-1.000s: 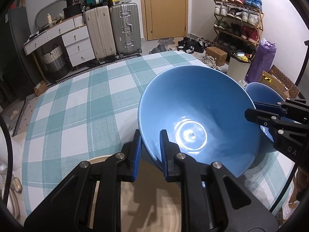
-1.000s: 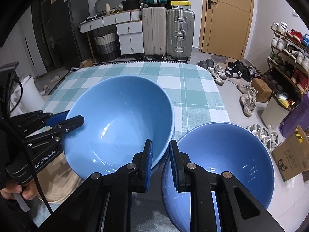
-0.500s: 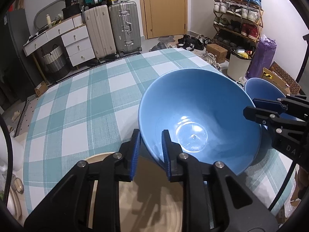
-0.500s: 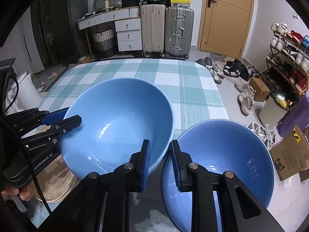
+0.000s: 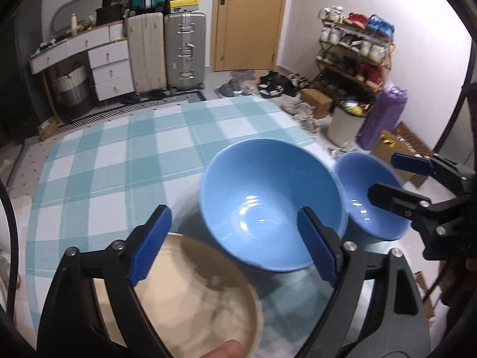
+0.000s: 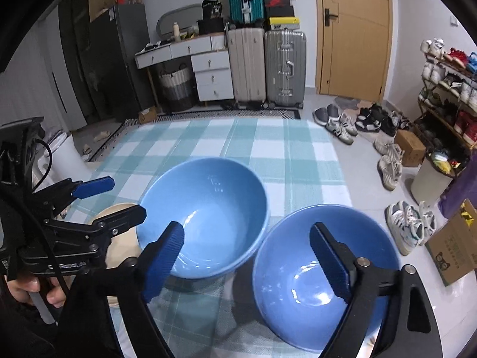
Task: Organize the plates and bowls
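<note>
A: Checked cloth [image 5: 119, 155], teal and white, covers the table; suitcases, drawers and a wood door behind, shoe rack at right

B: Grippers?

A: Both tilt down toward the table. Left gripper [image 5: 235, 243] has just been opening, jaws now spread wide, nothing pinched; blue ribbed pads [image 5: 150, 244] stand either side of the near rim of the big bowl [image 5: 268, 205], not touching. Right gripper [image 6: 247, 261] the same, jaws just opened, clear of both bowls. A hand [image 6: 35, 291] grips the left handle, seen from the right cam

B: Dishes?

A: Big bowl: glossy blue, round, deep, upright on the cloth. 2nd bowl [image 6: 301, 280], same blue glaze, sits just beside it at the table's right edge, close to the drop to the floor. Tan plate [image 5: 193, 298], flat, matte, blurred, lies near-left of the big bowl, at the near edge

B: Room?

A: Far half of the cloth is bare. Right side tight: floor w/ shoes, a box, a bin below the edge
</note>
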`<state>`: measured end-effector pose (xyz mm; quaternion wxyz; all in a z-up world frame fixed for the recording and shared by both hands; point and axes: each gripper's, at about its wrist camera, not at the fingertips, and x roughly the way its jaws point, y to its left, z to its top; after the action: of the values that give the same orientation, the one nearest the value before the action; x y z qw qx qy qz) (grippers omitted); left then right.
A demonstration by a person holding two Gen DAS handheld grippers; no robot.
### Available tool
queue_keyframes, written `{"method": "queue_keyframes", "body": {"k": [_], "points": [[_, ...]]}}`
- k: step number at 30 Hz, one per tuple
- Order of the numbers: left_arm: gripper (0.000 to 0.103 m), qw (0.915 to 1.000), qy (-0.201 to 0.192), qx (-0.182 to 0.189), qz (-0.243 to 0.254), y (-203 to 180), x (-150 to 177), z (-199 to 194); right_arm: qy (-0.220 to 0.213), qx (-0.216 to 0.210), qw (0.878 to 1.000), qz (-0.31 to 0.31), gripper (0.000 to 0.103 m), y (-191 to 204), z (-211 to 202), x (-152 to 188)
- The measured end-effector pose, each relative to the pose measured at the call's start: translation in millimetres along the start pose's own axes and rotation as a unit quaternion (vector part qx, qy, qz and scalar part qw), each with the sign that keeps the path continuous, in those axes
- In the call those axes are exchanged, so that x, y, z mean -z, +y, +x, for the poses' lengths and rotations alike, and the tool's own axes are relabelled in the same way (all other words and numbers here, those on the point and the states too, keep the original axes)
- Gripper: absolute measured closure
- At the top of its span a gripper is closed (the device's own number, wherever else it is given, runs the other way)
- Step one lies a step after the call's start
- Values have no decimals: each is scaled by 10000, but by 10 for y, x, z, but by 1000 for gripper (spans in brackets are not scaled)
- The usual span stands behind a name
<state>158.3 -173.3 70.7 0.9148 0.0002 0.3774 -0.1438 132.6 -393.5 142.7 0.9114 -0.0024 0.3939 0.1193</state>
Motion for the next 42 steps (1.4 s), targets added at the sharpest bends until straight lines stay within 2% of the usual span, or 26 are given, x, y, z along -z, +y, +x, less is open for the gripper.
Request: {"method": "queue_keyframes", "body": {"k": [1, 4, 10, 16, 24, 28, 30, 32, 34, 39, 41, 42], "points": [[0, 10000, -16, 36, -46, -33, -3, -47, -63, 27, 10000, 36, 6, -24, -72, 8], [1, 9998, -69, 165, -109, -177, 5, -196, -280, 50, 9994, 186, 1, -129, -290, 55], [1, 9990, 62, 411, -164, -528, 98, -325, -571, 201, 9962, 628, 1, -502, -698, 217], [1, 9978, 211, 557, -279, -908, 273, -259, -704, 191, 9926, 974, 1, -826, -1019, 378], [1, 9961, 345, 809, -44, -1431, 411, -144, -732, 257, 9906, 1130, 1, -1161, -1218, 620], [9, 9940, 407, 1015, 41, -1577, 425, -90, -680, 281, 9899, 1209, 1, -1305, -1201, 721], [18, 9924, 475, 1136, 73, -1652, 435, -63, -644, 298, 9894, 1268, 1, -1371, -1168, 757], [32, 9906, 558, 1246, 18, -1673, 436, -14, -613, 313, 9890, 1310, 1, -1421, -1144, 792], [39, 9886, 625, 1370, -73, -1714, 453, 38, -572, 295, 9889, 1339, 1, -1473, -1109, 824], [47, 9876, 748, 1344, -321, -1749, 460, 217, -403, 310, 9894, 1357, 2, -1542, -938, 836], [48, 9876, 790, 1302, -379, -1714, 441, 314, -309, 327, 9892, 1393, 8, -1586, -844, 839], [48, 9876, 804, 1291, -385, -1719, 446, 343, -256, 325, 9891, 1411, 15, -1607, -792, 840]]}}
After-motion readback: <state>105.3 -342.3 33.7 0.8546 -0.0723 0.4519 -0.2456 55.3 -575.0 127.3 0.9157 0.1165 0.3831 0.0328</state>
